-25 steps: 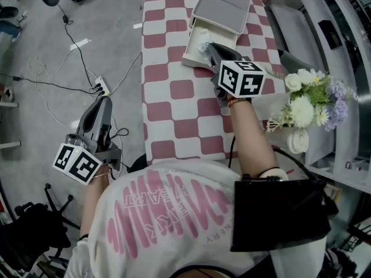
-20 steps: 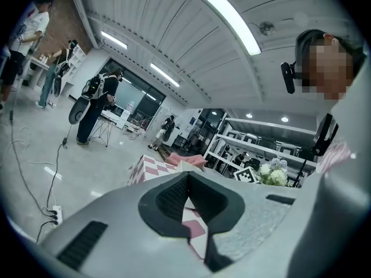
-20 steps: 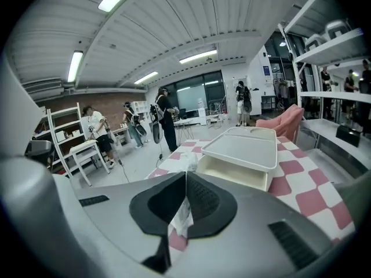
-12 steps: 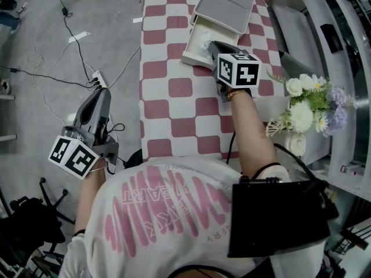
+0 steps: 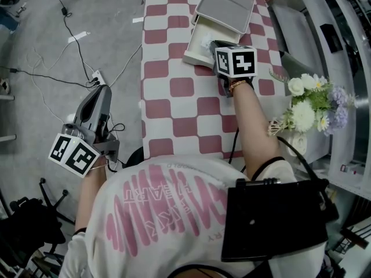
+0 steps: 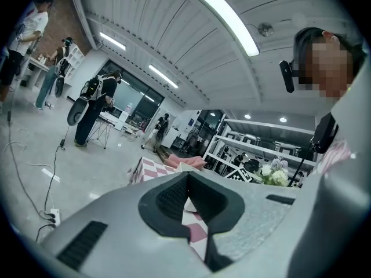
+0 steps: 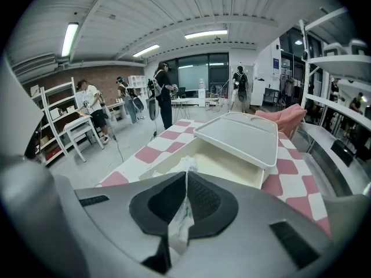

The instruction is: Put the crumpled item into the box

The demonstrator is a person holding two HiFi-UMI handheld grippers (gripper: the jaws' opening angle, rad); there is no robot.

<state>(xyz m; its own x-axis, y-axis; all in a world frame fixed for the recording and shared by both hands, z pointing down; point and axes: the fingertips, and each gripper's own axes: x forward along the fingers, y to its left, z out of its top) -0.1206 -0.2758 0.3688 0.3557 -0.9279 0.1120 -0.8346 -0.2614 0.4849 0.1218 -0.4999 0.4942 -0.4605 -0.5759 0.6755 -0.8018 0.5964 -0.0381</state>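
Observation:
The crumpled item (image 7: pixel 179 216) is a white wad of thin plastic, pinched between the jaws of my right gripper (image 7: pixel 185 178), which is shut on it. Its top pokes out over the open white box (image 7: pixel 232 165). In the head view the right gripper (image 5: pixel 211 44) points into the box (image 5: pixel 193 58) at the far end of the checked table (image 5: pixel 174 103), and the wad (image 5: pixel 203 40) shows white at the box's mouth. The box's lid (image 5: pixel 225 6) lies across its far side. My left gripper (image 5: pixel 97 106) hangs off the table's left side over the floor, shut and holding nothing.
A bunch of white and purple flowers (image 5: pixel 310 103) stands at the table's right edge beside my right arm. A power strip (image 5: pixel 99 81) and cables lie on the floor to the left. Several people stand by tables far off (image 7: pixel 159 94). Shelving runs along the right (image 7: pixel 342 97).
My right gripper has moved a little further toward the box with the wad still in it. The left gripper has hardly moved.

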